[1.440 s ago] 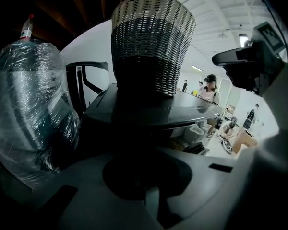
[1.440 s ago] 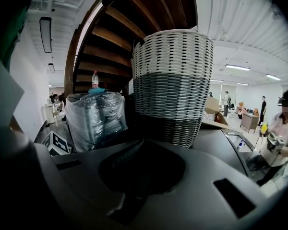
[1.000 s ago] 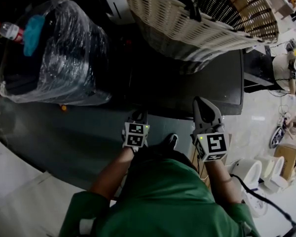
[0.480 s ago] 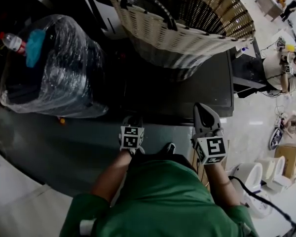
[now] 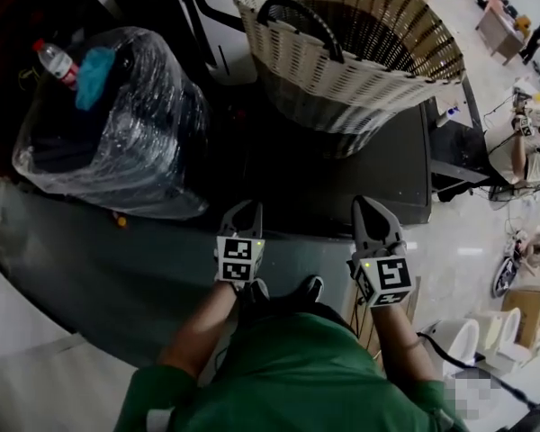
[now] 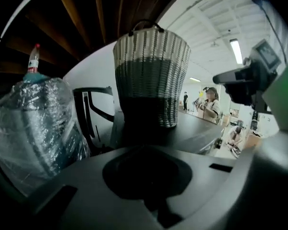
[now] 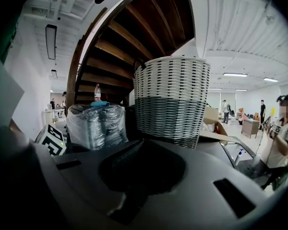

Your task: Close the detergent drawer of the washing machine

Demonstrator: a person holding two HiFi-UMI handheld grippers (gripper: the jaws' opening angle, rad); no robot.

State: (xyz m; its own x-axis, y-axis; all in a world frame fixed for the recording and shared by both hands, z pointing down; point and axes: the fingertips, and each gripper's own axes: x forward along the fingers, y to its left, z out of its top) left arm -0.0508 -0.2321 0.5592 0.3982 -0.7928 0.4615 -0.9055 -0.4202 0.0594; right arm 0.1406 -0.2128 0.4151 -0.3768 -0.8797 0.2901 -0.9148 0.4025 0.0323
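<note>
head view, near to far. person's green top [image 5: 297, 367] fills the bottom edge, both forearms reaching forward. left gripper [image 5: 242, 207]: fingers [image 5: 228, 216] stand apart with a dark gap between them, nothing in the gap. right gripper [image 5: 368, 207]: fingers read as one pointed shape, tips together, nothing held. the gripper views show only each grey housing with a dark hollow, no object at the jaws.

both grippers sit at the near edge of the washing machine [image 5: 378, 165], over its dark flat top, not clearly touching it. detergent drawer: cannot be made out in any view; the machine's front face is hidden below the top edge.

on the machine top, beyond the grippers: woven basket [image 5: 324, 70], upright, pale upper band and dark handle; also seen in the left gripper view [image 6: 151, 75] and the right gripper view [image 7: 172, 99].

left of the basket: plastic-wrapped bundle [image 5: 117, 142], with a blue cloth [image 5: 94, 64] and a bottle [image 5: 56, 61] on top. the bottle shows a red cap in the left gripper view [image 6: 33, 59].
</note>
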